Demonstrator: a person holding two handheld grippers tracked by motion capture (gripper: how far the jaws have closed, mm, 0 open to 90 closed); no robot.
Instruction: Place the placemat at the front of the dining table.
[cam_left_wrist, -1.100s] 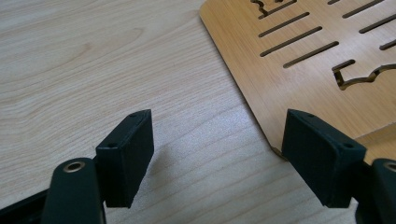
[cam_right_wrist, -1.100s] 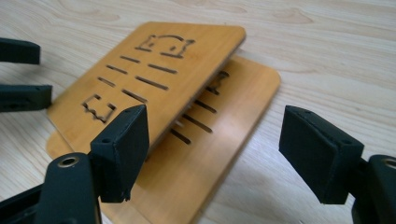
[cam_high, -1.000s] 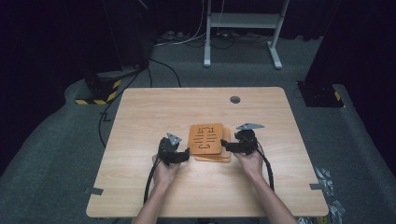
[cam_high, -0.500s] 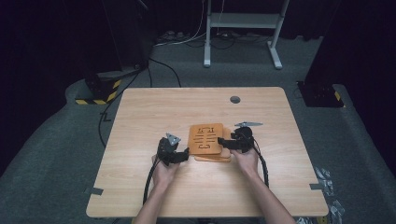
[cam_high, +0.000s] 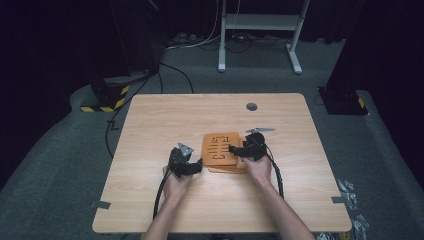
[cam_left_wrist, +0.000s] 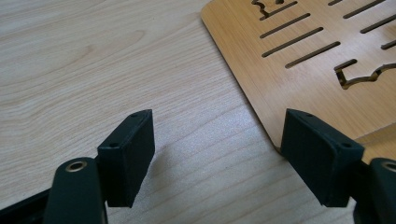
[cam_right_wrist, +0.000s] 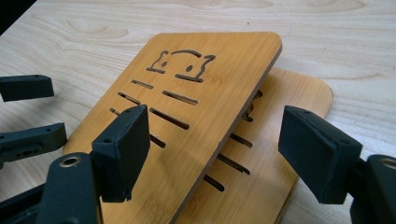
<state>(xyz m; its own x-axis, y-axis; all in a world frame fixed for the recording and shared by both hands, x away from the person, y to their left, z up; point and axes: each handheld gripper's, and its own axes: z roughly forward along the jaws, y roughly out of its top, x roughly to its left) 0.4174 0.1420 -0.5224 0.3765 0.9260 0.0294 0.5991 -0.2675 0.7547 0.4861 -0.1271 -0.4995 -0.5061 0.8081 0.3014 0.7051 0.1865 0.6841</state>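
The upper bamboo board (cam_high: 220, 148), stacked askew on a lower board (cam_right_wrist: 289, 140) at mid-table, has been reached over by the right gripper (cam_high: 239, 149) within the last second; both grippers are spread, the left gripper (cam_high: 196, 167) beside its edge; lifting apparently comes next.

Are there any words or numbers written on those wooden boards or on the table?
None: no words, numbers or brand names can be read anywhere.
The upper wooden board bears only cut-out slots and a curvy shape, which are not letters.
The lower wooden board shows slots too, no writing.
The table has a small dark round spot, too small to tell whether anything is printed on it.
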